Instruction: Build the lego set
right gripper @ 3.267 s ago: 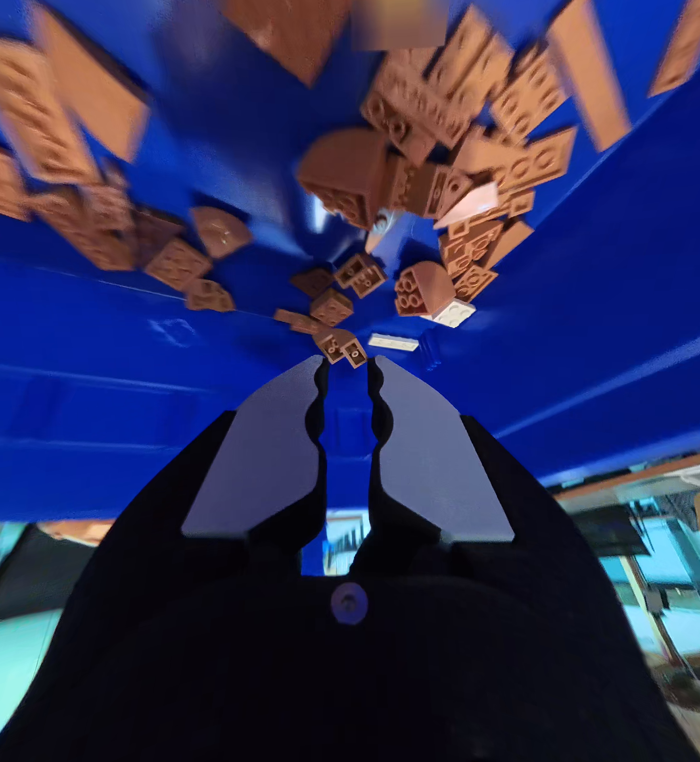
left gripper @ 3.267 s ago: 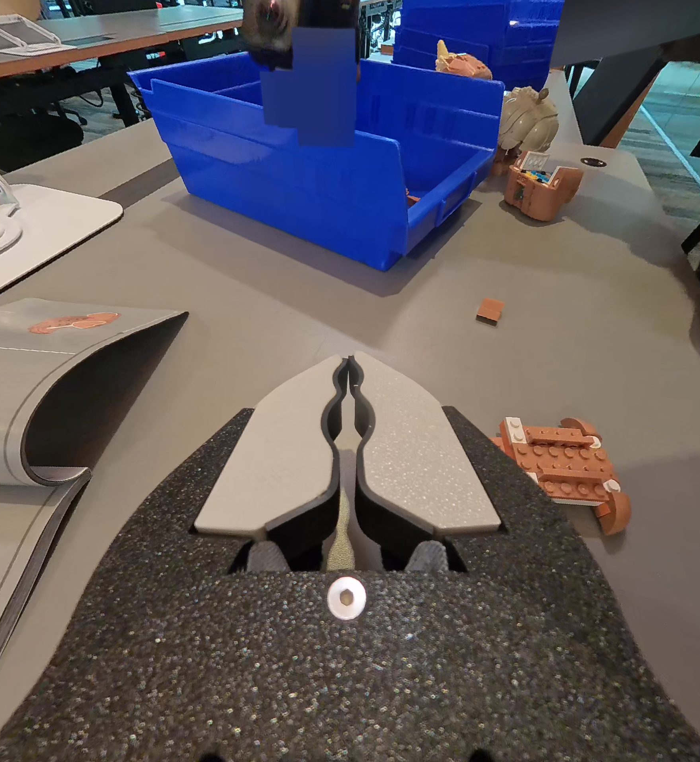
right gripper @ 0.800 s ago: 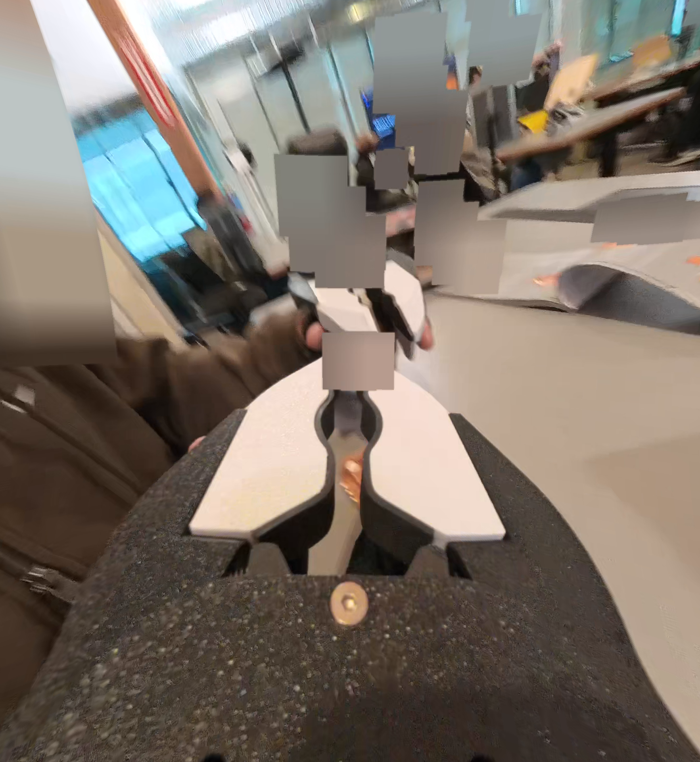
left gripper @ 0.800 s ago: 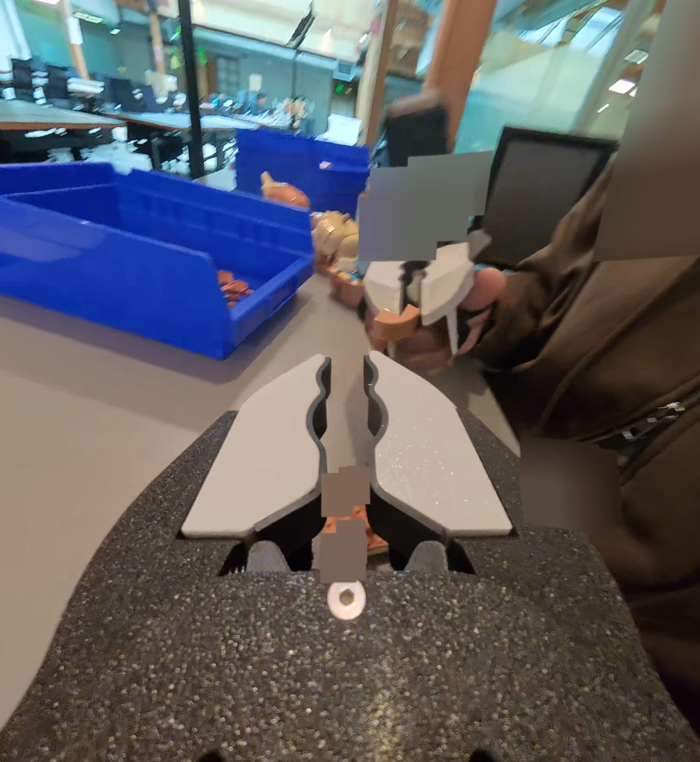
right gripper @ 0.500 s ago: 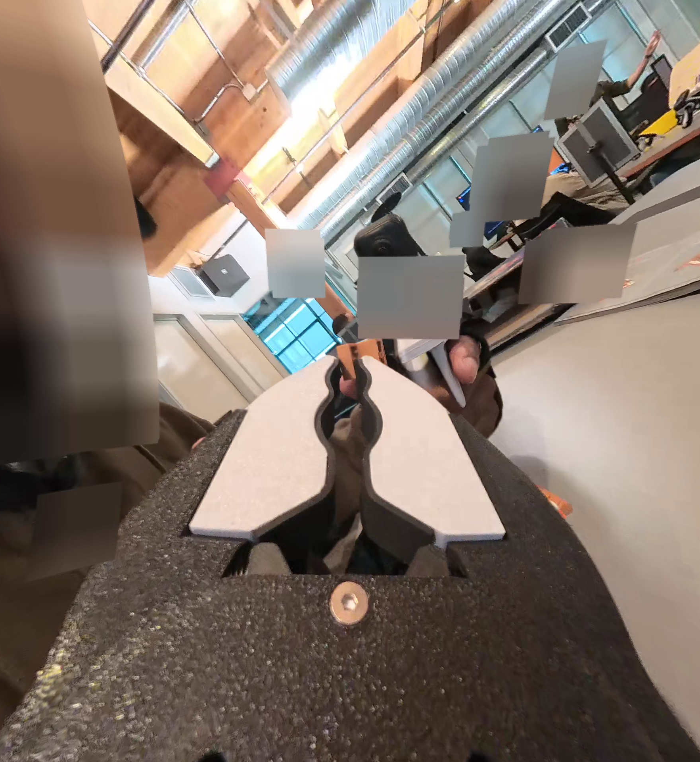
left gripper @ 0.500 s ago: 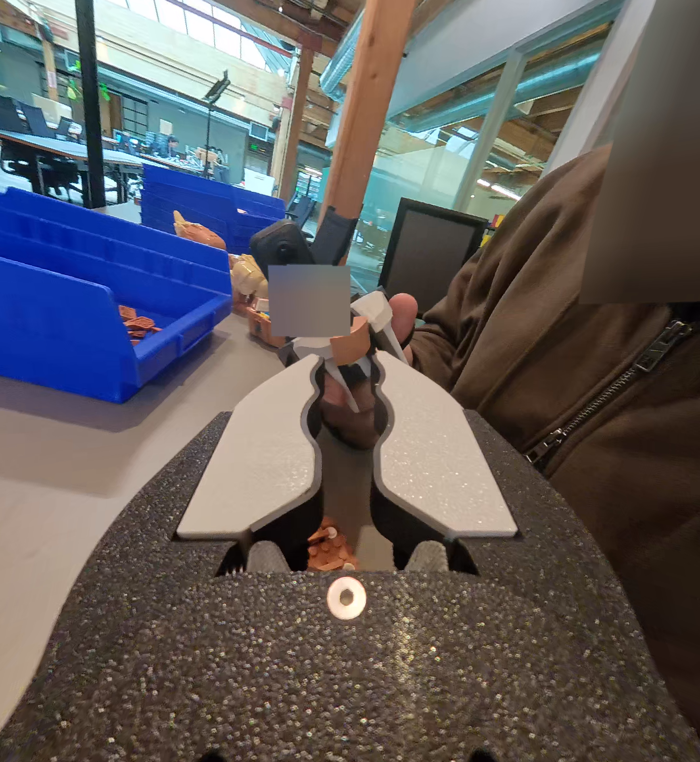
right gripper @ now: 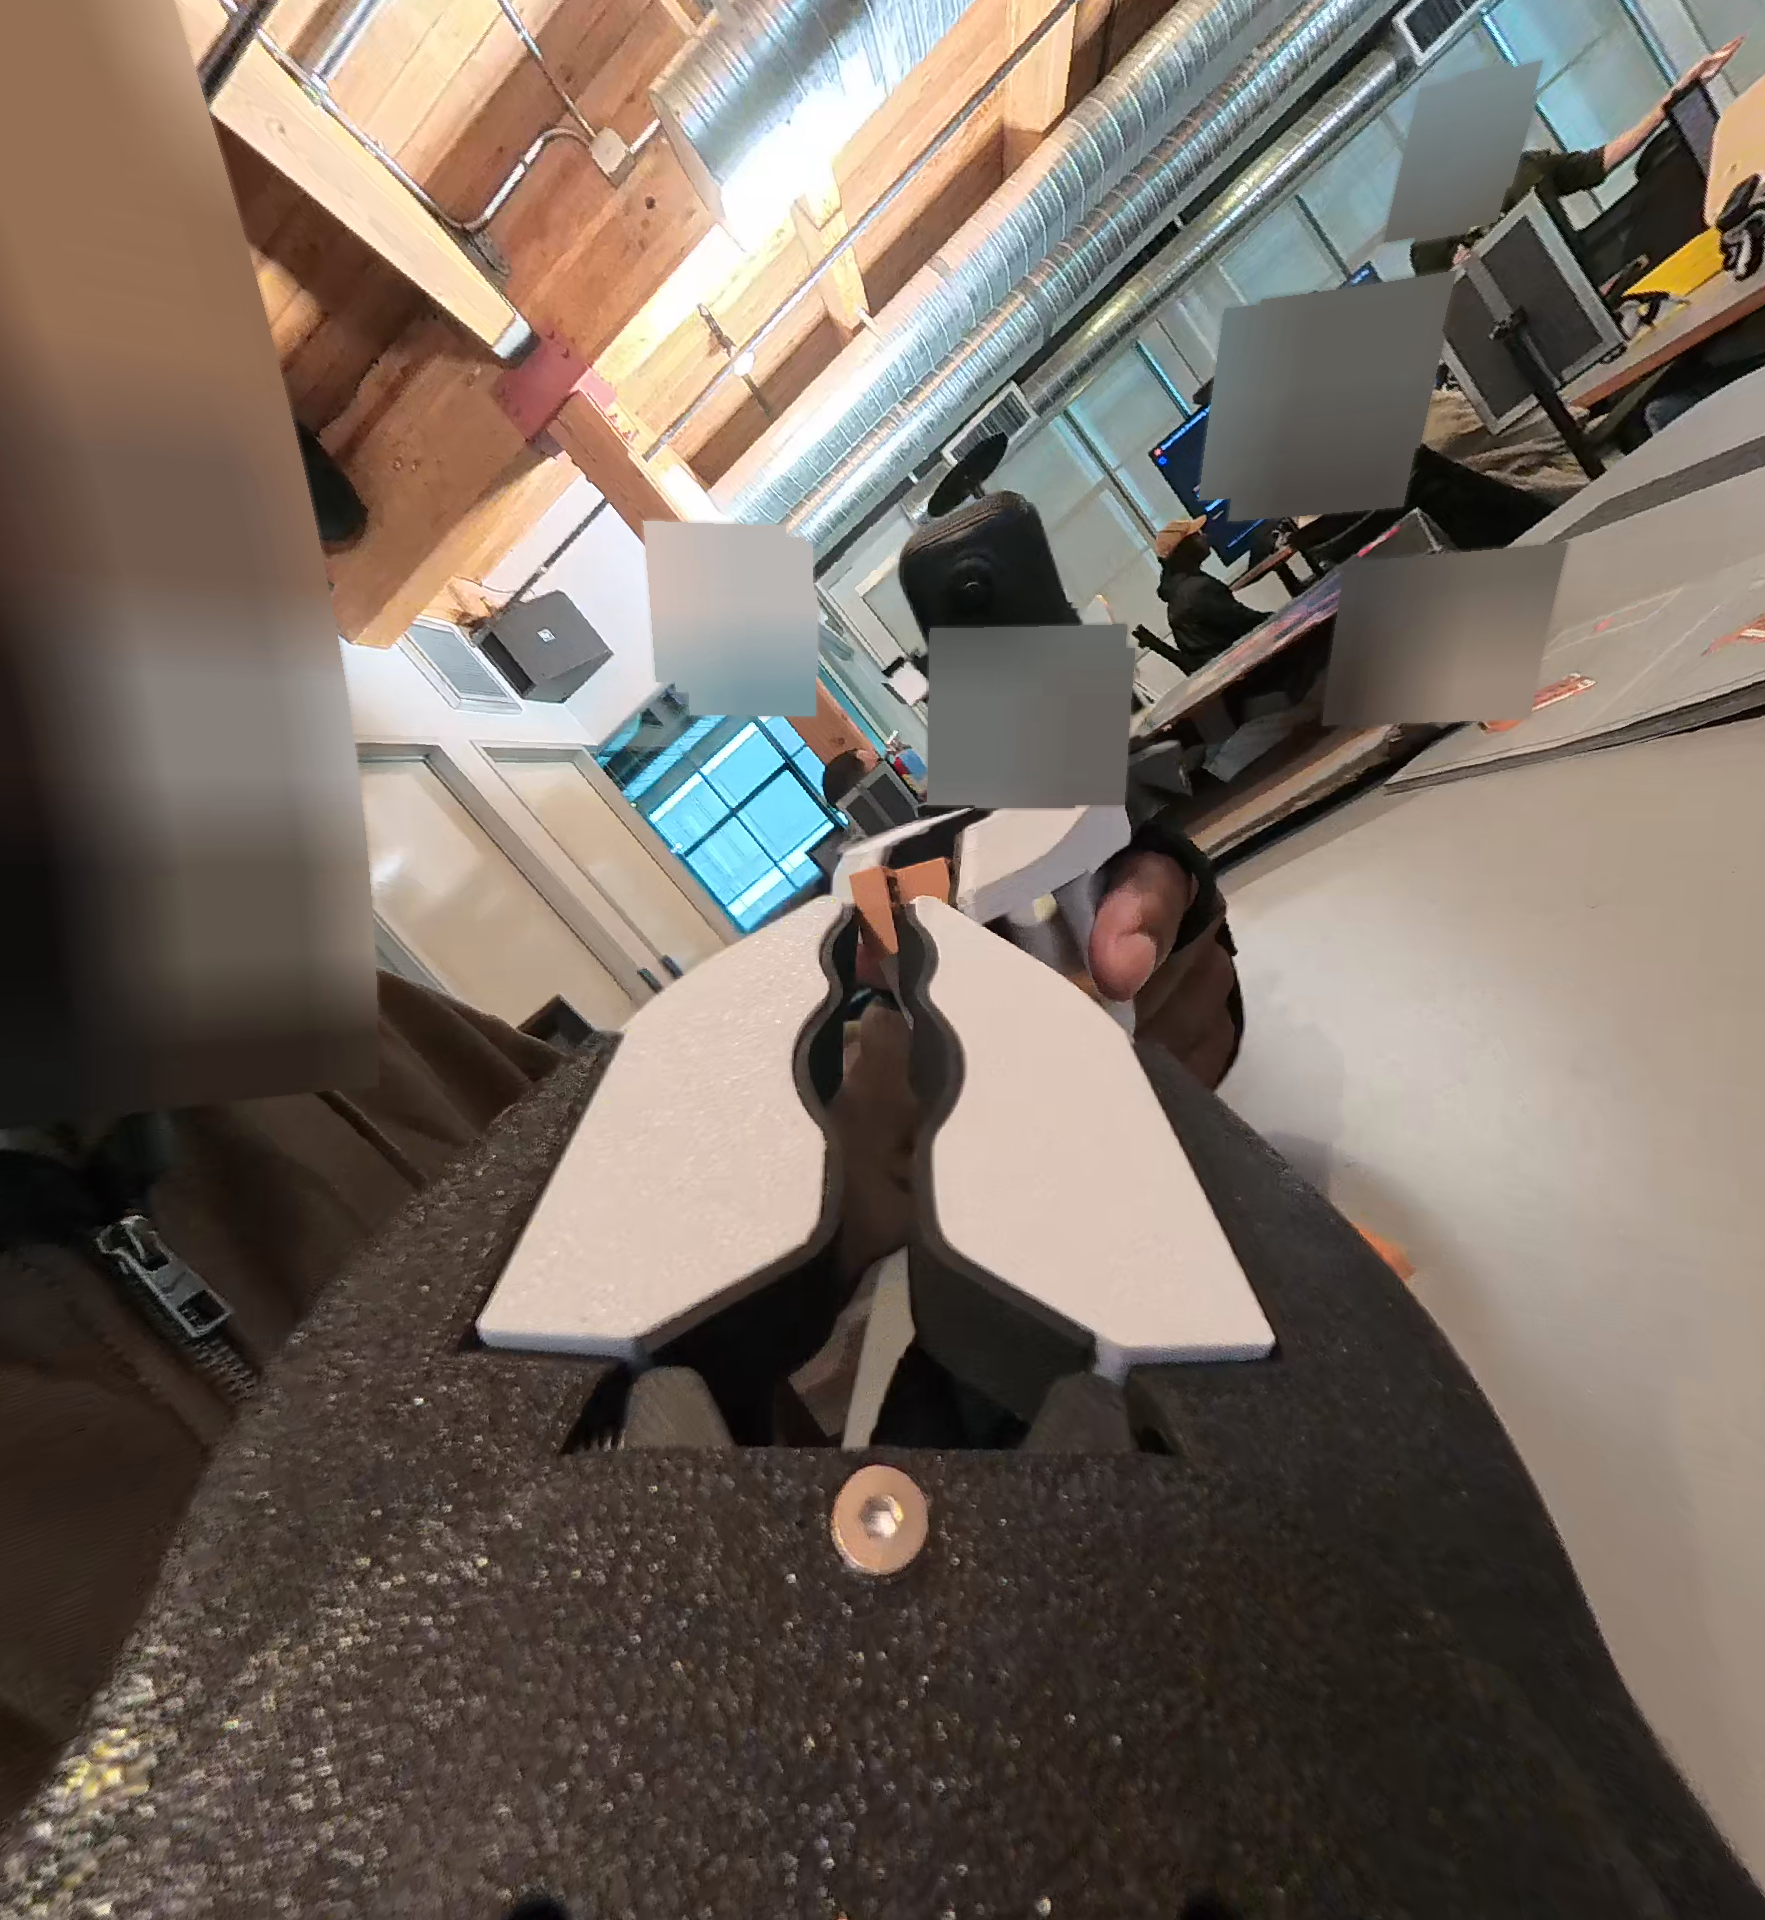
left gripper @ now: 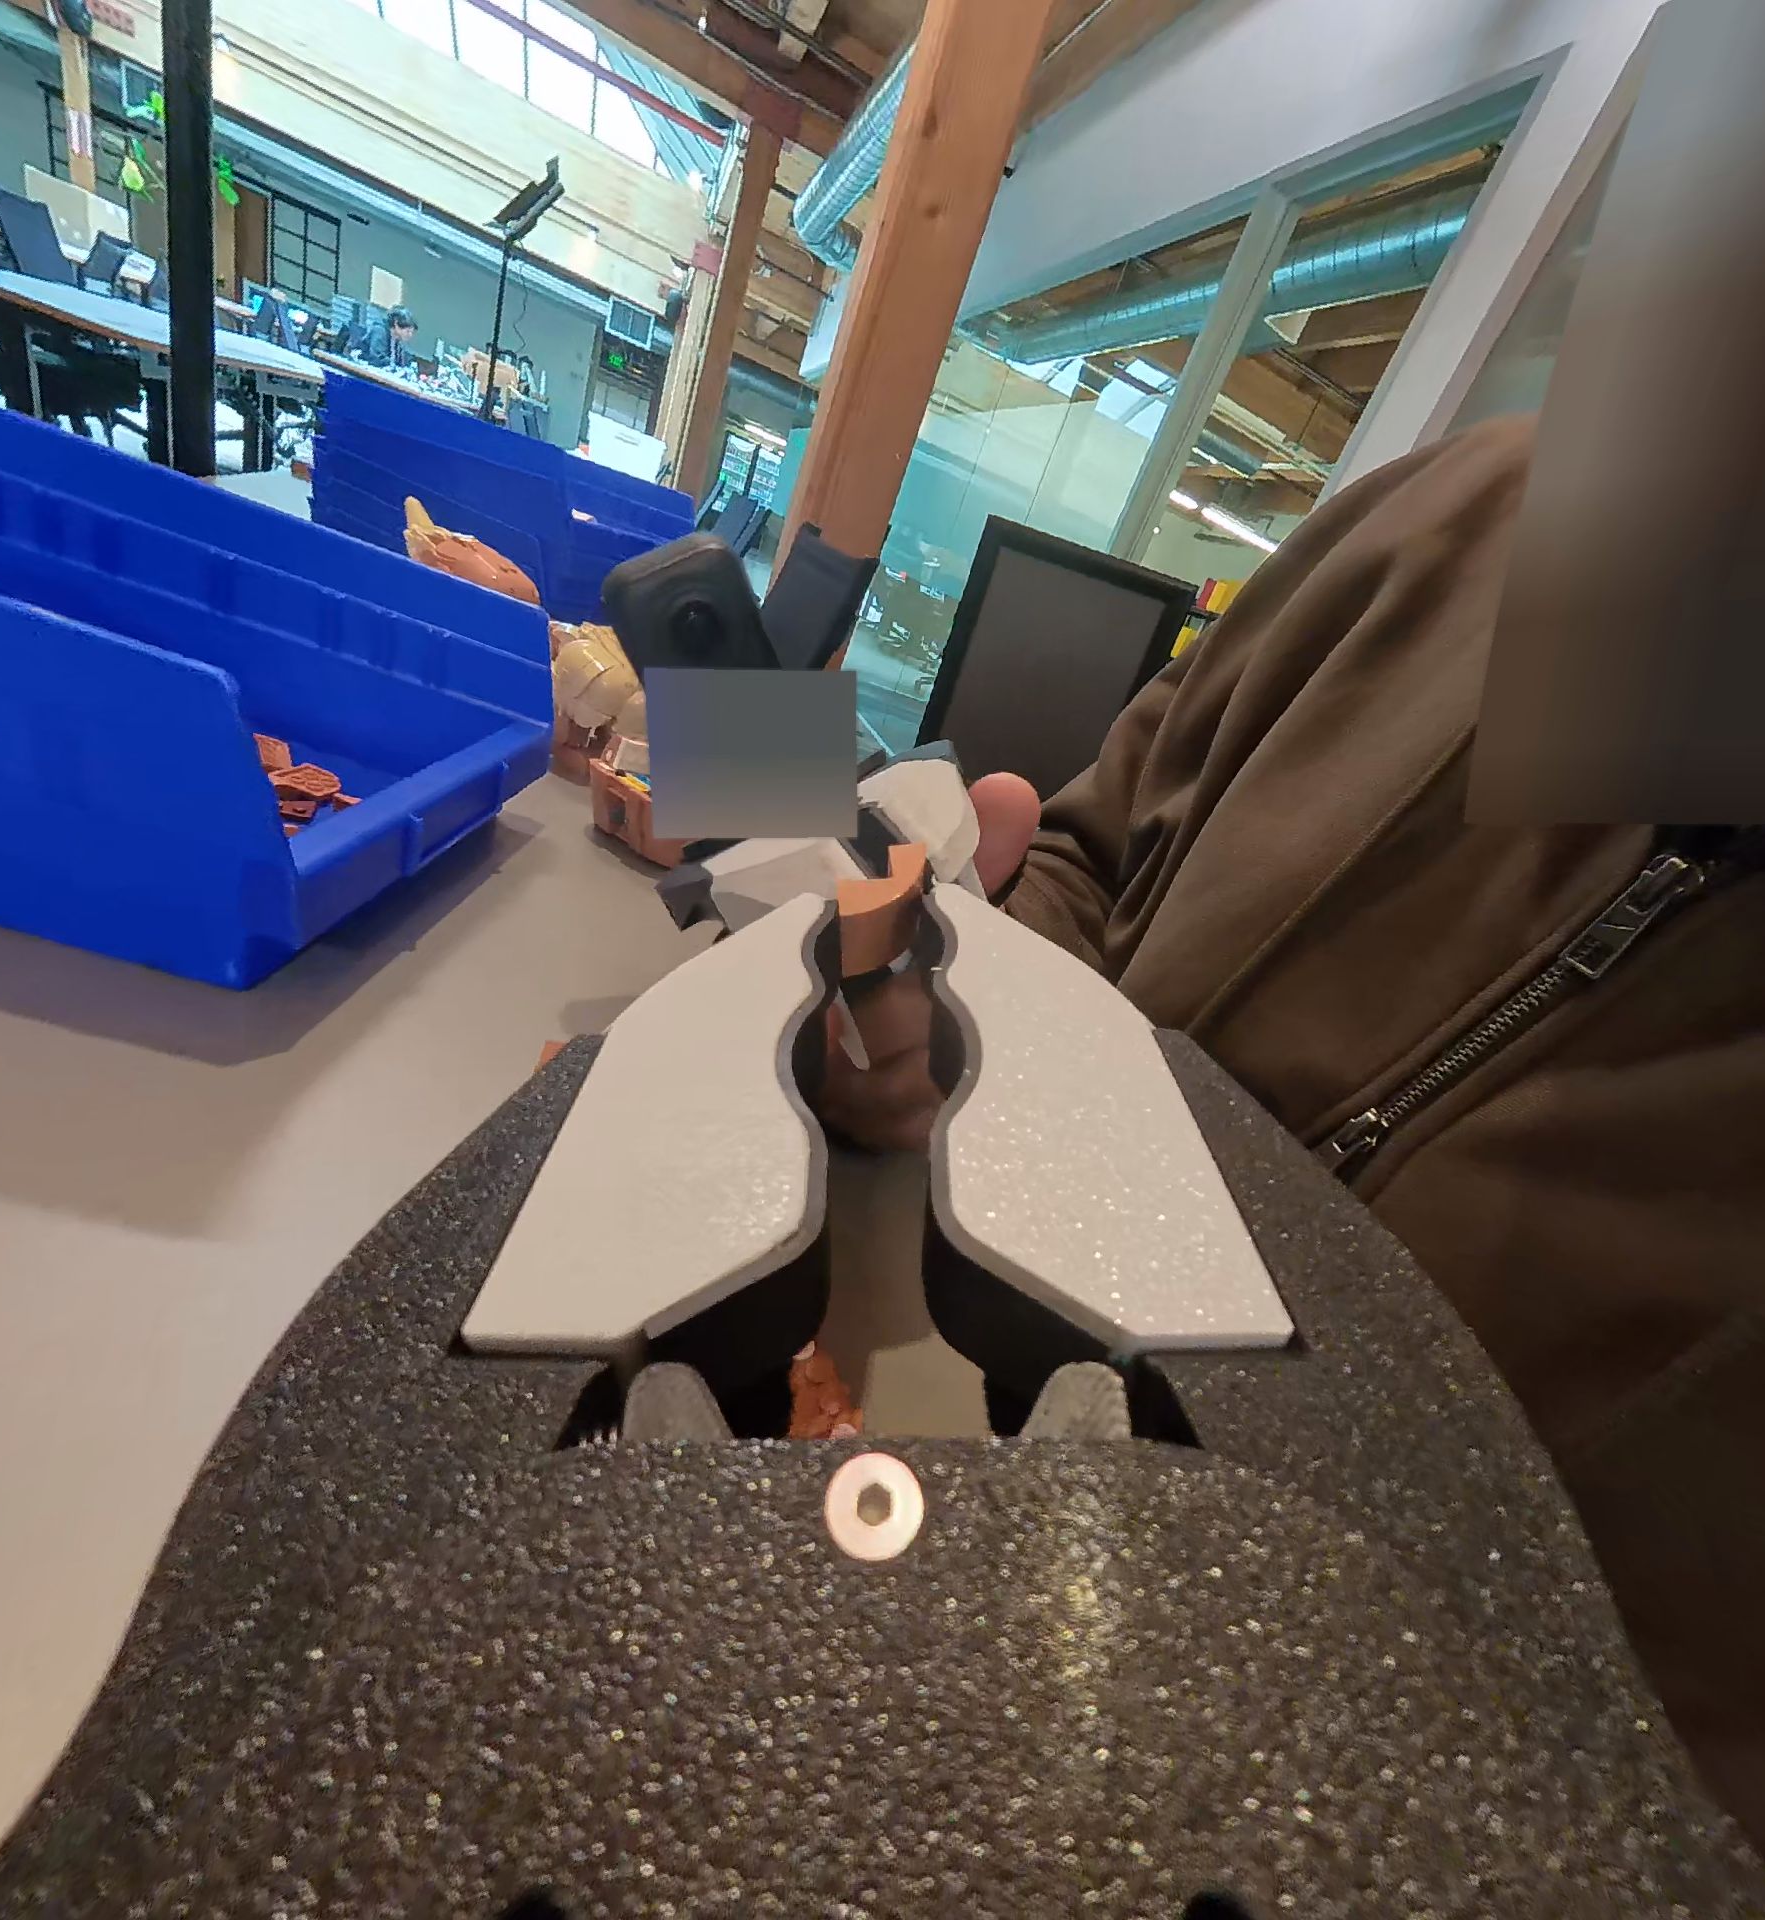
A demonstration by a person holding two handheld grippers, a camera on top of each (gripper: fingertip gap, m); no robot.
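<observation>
Two grey-fingered handheld grippers are seen raised tip to tip above a grey tabletop [left gripper: 182, 1143], in front of a person's brown zipped jacket [left gripper: 1480, 1039]. In the left wrist view, the left gripper [left gripper: 880, 914] is shown with its fingers set a little apart, a small curved orange-brown lego piece [left gripper: 880, 914] standing between the tips; whether the piece is actually pinched by these fingers cannot be told from the pictures. The right gripper [left gripper: 836, 862] is seen facing it from just beyond, held in a hand [left gripper: 1003, 831] whose thumb shows beside the white finger. In the right wrist view, the right gripper [right gripper: 883, 914] is shown with its tips drawn almost together on the same orange-brown piece [right gripper: 883, 899], which is pinched between them, while the left gripper [right gripper: 961, 852] meets it from the far side, gripped by a hand [right gripper: 1127, 935]. A blue plastic parts bin [left gripper: 234, 748] holding loose reddish-brown bricks [left gripper: 301, 784] is seen well to the left on the table, with a partly built brown lego model [left gripper: 629, 821] near its right end. More studded orange pieces [left gripper: 821, 1397] are glimpsed low between the left gripper's fingers, lying below on the table. An open instruction booklet [right gripper: 1636, 686] is seen at the far right of the right wrist view.
</observation>
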